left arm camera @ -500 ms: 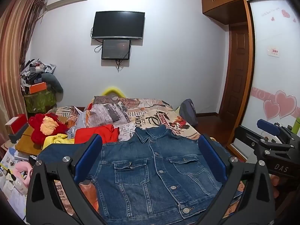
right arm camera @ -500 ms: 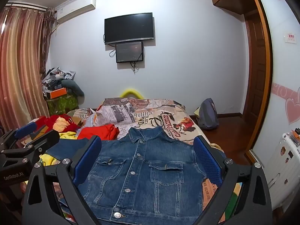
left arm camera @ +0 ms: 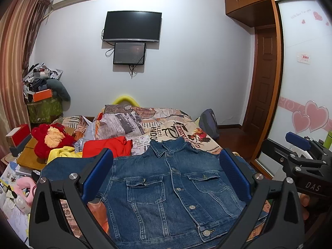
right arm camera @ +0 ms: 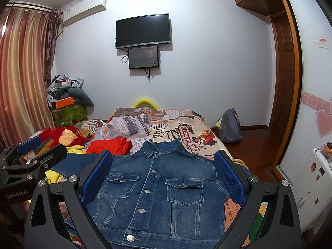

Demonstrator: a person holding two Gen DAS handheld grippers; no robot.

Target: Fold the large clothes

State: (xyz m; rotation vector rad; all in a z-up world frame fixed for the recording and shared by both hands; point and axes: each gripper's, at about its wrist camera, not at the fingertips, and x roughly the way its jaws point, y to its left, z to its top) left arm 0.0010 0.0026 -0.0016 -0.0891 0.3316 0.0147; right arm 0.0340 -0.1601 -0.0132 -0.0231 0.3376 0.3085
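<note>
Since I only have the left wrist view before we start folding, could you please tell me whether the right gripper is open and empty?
Observer: Yes. The right gripper is wide open with nothing gripped between its blue pads. The blue denim jacket lies flat below it.
Operator: Thank you. Is there anything off to its right that I should know about?
Observer: A white hard-shell suitcase with stickers stands there, beside the sliding door with pink hearts.
</note>
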